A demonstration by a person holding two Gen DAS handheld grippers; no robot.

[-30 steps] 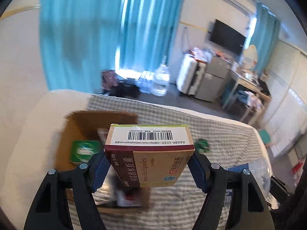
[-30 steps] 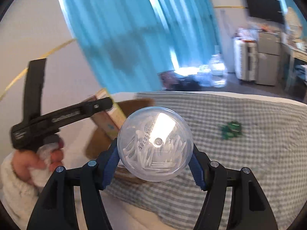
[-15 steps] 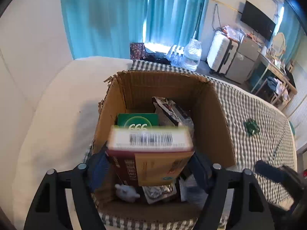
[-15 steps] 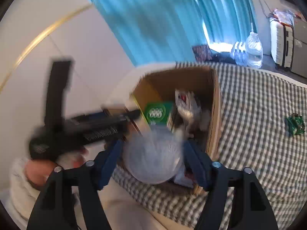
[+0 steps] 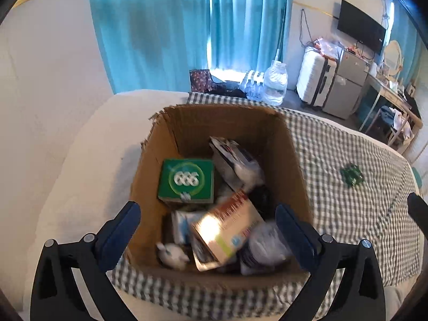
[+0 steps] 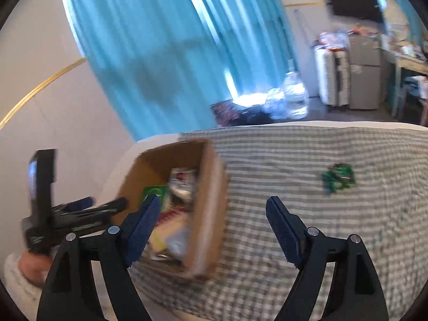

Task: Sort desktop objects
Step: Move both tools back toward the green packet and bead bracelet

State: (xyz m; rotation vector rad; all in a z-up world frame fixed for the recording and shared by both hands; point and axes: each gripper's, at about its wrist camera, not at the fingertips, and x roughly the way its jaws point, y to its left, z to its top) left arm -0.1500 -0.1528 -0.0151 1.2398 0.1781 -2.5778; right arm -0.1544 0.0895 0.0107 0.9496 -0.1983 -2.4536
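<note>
An open cardboard box [image 5: 294,160] stands on the checked cloth. In it lie a brown-and-red medicine box [image 5: 227,227], tilted, and a clear round container [image 5: 263,243] beside it. A green carton [image 5: 187,182] and other packets are there too. My left gripper [image 5: 207,212] hangs over the box's near edge, its jaws opening with nothing between them. My right gripper [image 6: 212,203] is over the box's right wall [image 6: 211,214], its jaws also opening and empty. In the right wrist view a hand holds the left gripper [image 6: 105,203] at the left.
A small green item [image 5: 352,175] [image 6: 338,178] lies alone on the checked cloth [image 6: 294,160] to the right of the box. A white cushion [image 5: 88,160] borders the box on the left. Blue curtains, water bottles, a suitcase and a small fridge stand beyond.
The left gripper let go of the medicine box, which now lies in the cardboard box. The right gripper let go of the clear round container, also now in the box. Both sank.
</note>
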